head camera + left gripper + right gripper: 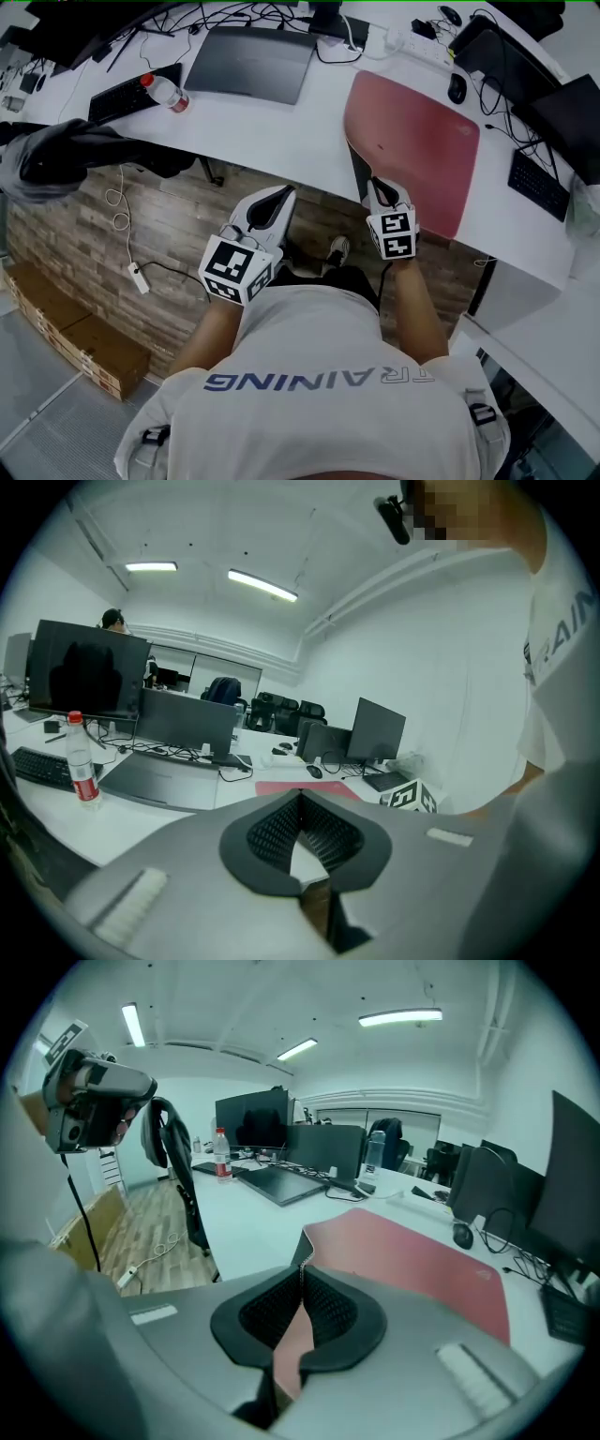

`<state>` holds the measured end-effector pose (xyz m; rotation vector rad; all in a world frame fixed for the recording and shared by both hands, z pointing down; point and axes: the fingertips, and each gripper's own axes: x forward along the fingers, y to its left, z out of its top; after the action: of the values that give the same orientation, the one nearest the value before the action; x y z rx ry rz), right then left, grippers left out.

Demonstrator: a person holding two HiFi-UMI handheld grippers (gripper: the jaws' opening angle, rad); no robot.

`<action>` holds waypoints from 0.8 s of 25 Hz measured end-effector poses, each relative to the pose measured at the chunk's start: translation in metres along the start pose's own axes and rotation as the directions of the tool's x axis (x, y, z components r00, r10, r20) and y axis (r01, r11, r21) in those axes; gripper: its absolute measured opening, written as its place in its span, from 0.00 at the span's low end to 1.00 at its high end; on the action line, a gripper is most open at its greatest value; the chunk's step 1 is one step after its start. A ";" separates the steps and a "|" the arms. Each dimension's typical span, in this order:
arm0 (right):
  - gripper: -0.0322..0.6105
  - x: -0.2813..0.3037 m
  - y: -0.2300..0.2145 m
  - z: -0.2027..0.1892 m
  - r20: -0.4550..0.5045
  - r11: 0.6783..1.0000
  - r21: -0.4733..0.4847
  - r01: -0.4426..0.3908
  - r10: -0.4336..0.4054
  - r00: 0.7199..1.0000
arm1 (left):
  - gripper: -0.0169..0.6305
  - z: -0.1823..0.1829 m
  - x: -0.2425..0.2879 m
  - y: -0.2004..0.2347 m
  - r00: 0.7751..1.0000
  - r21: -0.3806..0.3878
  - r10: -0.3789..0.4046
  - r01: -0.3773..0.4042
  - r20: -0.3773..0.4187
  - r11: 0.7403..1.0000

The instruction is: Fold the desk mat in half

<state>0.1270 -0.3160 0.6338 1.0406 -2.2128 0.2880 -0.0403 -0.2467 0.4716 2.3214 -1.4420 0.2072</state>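
The red desk mat lies on the white surface, towards its right side. The right hand-held gripper is clamped narrowly on the mat's near corner, which curls up off the surface. The left hand-held gripper hangs over the wooden floor, with its jaw tips together and nothing between them.

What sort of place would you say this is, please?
Most likely an open-plan office: a long white desk carries monitors, a keyboard and a red desk mat, under ceiling strip lights.
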 end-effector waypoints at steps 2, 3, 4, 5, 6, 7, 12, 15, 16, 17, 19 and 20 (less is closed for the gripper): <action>0.09 -0.009 -0.019 -0.007 0.000 0.999 0.024 0.029 -0.029 1.000 | 0.02 0.003 0.009 -0.013 1.000 0.012 -0.016 0.016 -0.002 1.000; 0.09 -0.014 -0.027 -0.010 0.002 0.999 0.035 0.040 -0.040 0.999 | 0.02 0.005 0.014 -0.019 1.000 0.017 -0.022 0.022 -0.003 1.000; 0.09 -0.019 -0.035 -0.013 0.004 0.998 0.044 0.050 -0.050 0.999 | 0.02 0.006 0.018 -0.025 1.000 0.021 -0.028 0.028 -0.004 0.999; 0.09 -0.024 -0.042 -0.016 0.008 0.997 0.052 0.058 -0.058 0.998 | 0.02 0.007 0.023 -0.031 0.999 0.025 -0.035 0.035 -0.004 0.999; 0.09 -0.030 -0.048 -0.019 0.010 0.996 0.059 0.065 -0.066 0.998 | 0.02 0.008 0.027 -0.037 0.999 0.029 -0.042 0.042 -0.004 0.999; 0.09 -0.035 -0.055 -0.023 0.012 0.995 0.065 0.073 -0.074 0.997 | 0.02 0.009 0.032 -0.044 0.999 0.032 -0.050 0.050 -0.004 0.998; 0.09 -0.058 -0.089 -0.043 0.012 0.987 0.105 0.123 -0.125 0.992 | 0.02 0.011 0.056 -0.077 0.995 0.060 -0.099 0.100 -0.009 0.993; 0.09 -0.070 -0.111 -0.056 0.010 0.979 0.136 0.152 -0.155 0.988 | 0.02 0.010 0.070 -0.096 0.992 0.074 -0.123 0.123 -0.013 0.990; 0.09 -0.074 -0.117 -0.062 0.010 0.975 0.155 0.159 -0.163 0.987 | 0.02 0.009 0.073 -0.102 0.991 0.079 -0.130 0.131 -0.013 0.988; 0.09 -0.079 -0.124 -0.066 0.012 0.970 0.175 0.166 -0.171 0.985 | 0.02 0.009 0.077 -0.108 0.990 0.084 -0.137 0.138 -0.013 0.987; 0.09 -0.089 -0.136 -0.075 0.012 0.962 0.206 0.180 -0.186 0.982 | 0.02 0.010 0.082 -0.118 0.989 0.096 -0.147 0.147 -0.010 0.985; 0.09 -0.094 -0.142 -0.079 0.009 0.958 0.216 0.188 -0.194 0.981 | 0.02 0.012 0.084 -0.122 0.989 0.101 -0.149 0.149 -0.006 0.984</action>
<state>0.3143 -0.3173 0.6213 1.3731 -2.1211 0.4337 0.1051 -0.2741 0.4574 2.4989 -1.2783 0.2411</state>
